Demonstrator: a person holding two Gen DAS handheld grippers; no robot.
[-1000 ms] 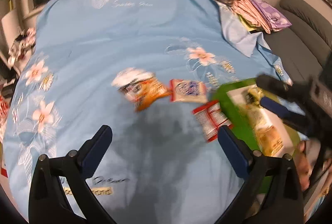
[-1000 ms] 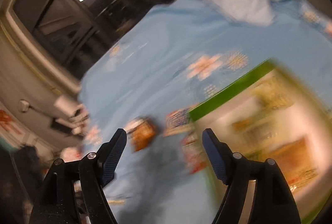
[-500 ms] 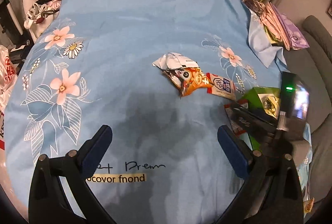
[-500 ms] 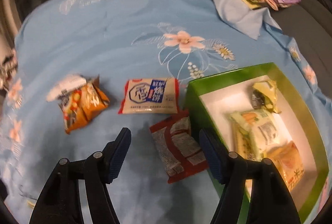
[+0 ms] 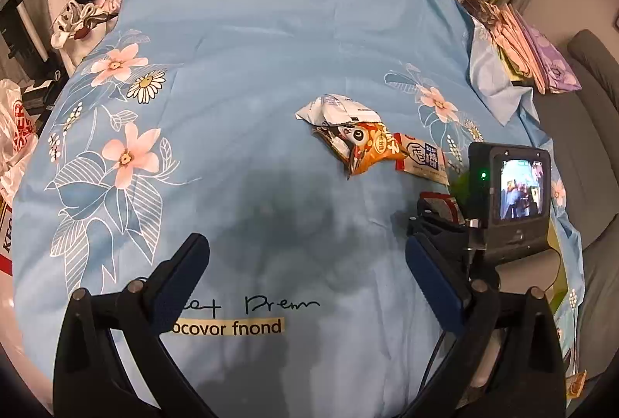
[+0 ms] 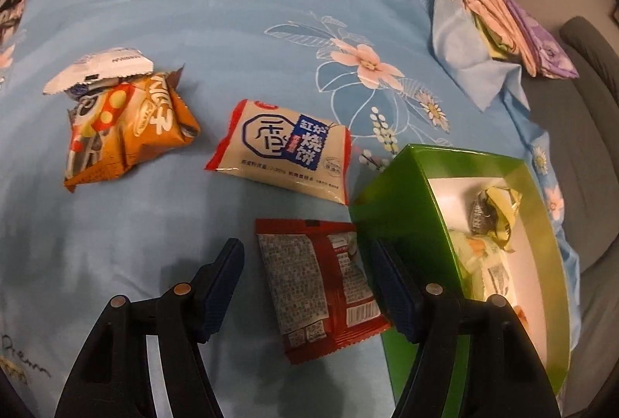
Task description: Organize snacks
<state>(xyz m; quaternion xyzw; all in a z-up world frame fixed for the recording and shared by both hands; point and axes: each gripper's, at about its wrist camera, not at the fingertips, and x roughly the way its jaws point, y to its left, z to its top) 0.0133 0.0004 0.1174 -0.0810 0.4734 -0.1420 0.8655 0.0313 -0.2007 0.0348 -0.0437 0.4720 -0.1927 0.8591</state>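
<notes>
The right tongs (image 6: 305, 286) are seen pointing down over a red snack packet (image 6: 321, 286), which lies flat, back side up, on the blue flowered bedsheet (image 6: 232, 12). Its jaws have just been closing a little, and the packet is placed between them, but the pads (image 6: 220, 286) are apart from it, so the tongs stand open. Just at 3 o'clock of the red packet a green box (image 6: 390, 193) with a white inside is found, touching the packet's edge; 2 or 3 wrapped snacks (image 6: 491, 217) are already laid inside. At 12 o'clock of the red packet a cream and red biscuit packet (image 6: 282, 151) is lying, and at 10 o'clock an orange snack bag (image 6: 127, 124) with a white wrapper (image 6: 100, 70) partly on its far end. The left tongs (image 5: 305, 275) are held open over a bare part of the sheet, with nothing between the jaws. In the left view the camera unit of the right tool (image 5: 510, 193) is seen at 3 o'clock. A pile of folded cloths (image 6: 510, 19) is lying at 1 o'clock, at the far edge of the bed.
</notes>
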